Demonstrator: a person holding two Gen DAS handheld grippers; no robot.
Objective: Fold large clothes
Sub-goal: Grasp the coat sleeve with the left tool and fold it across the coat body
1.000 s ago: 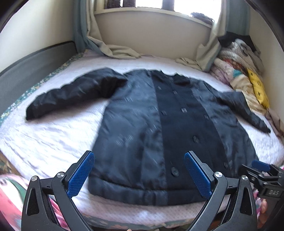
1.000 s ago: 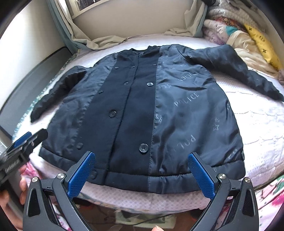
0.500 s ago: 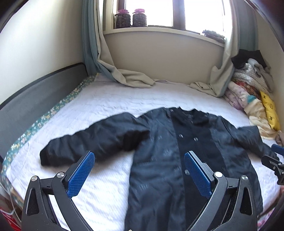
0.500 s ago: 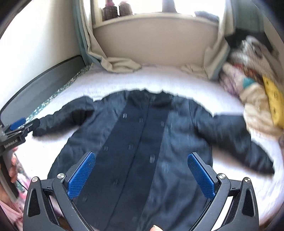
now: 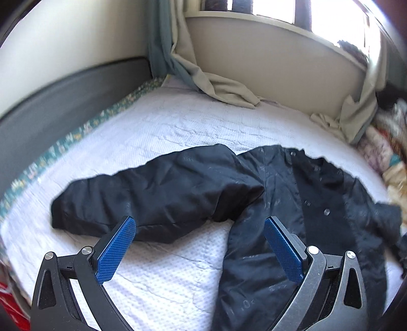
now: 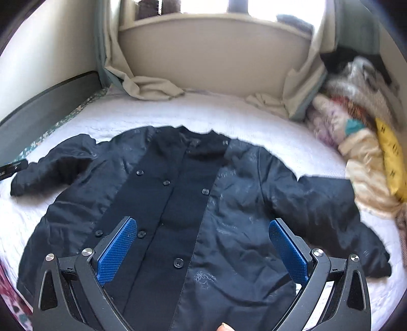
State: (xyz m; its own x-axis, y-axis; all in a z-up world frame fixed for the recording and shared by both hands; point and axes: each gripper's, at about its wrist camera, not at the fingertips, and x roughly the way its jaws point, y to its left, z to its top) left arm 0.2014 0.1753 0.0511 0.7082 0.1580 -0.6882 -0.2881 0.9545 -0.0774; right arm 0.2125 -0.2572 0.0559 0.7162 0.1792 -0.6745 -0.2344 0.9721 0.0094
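Left wrist view: your left tongs (image 5: 199,250) stand wide apart and hold nothing, poised over the white quilted bed cover (image 5: 162,275) just below the coat's near sleeve (image 5: 152,198). That sleeve lies stretched out toward the dark grey headboard (image 5: 63,101), and a floral-print edge (image 5: 63,142) runs along that side of the bed. Right wrist view: your right tongs (image 6: 203,250) are likewise spread and grip nothing, positioned above the front of the dark navy coat (image 6: 193,203). The coat lies flat and face up on the bed, buttoned along a darker centre panel, collar toward the window wall (image 6: 211,58), sleeves out to either side. Beige curtains (image 6: 150,86) spill onto the far corners of the bed beneath the window sill (image 6: 203,19). A heap of mixed clothes and bedding (image 6: 356,122), with a yellow item (image 6: 391,157) in it, lies beside the coat's other sleeve (image 6: 330,211).
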